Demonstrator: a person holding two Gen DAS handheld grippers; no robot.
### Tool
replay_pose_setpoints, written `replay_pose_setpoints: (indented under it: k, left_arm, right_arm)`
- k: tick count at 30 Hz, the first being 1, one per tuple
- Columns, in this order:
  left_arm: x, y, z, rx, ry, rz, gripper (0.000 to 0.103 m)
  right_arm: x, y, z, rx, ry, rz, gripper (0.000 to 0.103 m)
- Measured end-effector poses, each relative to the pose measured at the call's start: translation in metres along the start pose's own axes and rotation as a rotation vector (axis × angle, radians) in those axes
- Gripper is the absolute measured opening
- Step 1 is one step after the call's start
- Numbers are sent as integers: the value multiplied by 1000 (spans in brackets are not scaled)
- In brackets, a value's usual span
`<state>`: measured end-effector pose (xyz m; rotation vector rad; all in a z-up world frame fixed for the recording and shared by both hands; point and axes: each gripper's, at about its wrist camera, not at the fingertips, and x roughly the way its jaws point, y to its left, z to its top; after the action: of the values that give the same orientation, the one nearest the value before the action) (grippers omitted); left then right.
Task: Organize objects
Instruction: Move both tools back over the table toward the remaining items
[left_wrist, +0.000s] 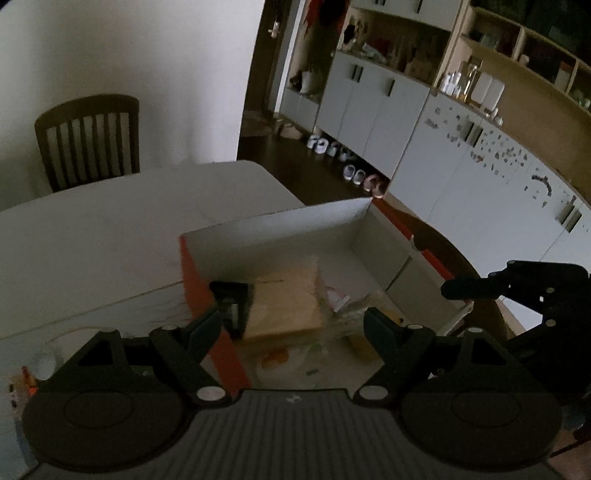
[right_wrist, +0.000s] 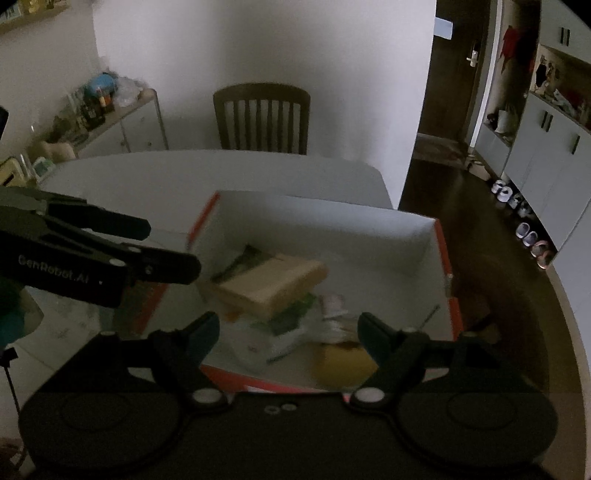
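An open box (left_wrist: 277, 225) (right_wrist: 325, 218), white inside and orange-red outside, stands on a white table. In it lie a flat tan carton (left_wrist: 284, 302) (right_wrist: 273, 280), a small black thing (left_wrist: 231, 299), a yellow item (right_wrist: 343, 360) (left_wrist: 364, 343) and several printed plastic packets (right_wrist: 291, 317). My left gripper (left_wrist: 291, 321) (right_wrist: 171, 247) hangs open over the box's left wall, nothing between its pads. My right gripper (right_wrist: 288, 325) (left_wrist: 467, 282) hovers open over the box's near right part, also holding nothing.
The white table (left_wrist: 129, 221) (right_wrist: 147, 177) stretches beyond the box to a dark wooden chair (left_wrist: 88, 140) (right_wrist: 262, 118). Small items (left_wrist: 40, 365) lie on the table left of the box. Grey cabinets (left_wrist: 461, 177) and shoes (left_wrist: 352, 173) line the right; a cluttered sideboard (right_wrist: 103, 107) stands left.
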<state>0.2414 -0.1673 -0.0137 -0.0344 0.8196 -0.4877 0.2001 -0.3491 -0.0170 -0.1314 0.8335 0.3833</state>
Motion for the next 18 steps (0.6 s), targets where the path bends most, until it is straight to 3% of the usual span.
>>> replay_pose_setpoints:
  k: [4,8,18]
  left_arm:
    - [-19,15,-5,-13,-26,8,84]
    - [-38,36,-12,-18,-57,24,101]
    - [-79,105,-30,-88,-106,92,102]
  right_arm:
    - [-4,23,2,16,-15,14,82]
    - [-3,47,5,21,-22,22,83]
    - [12,117,12,-2,-14,53,83]
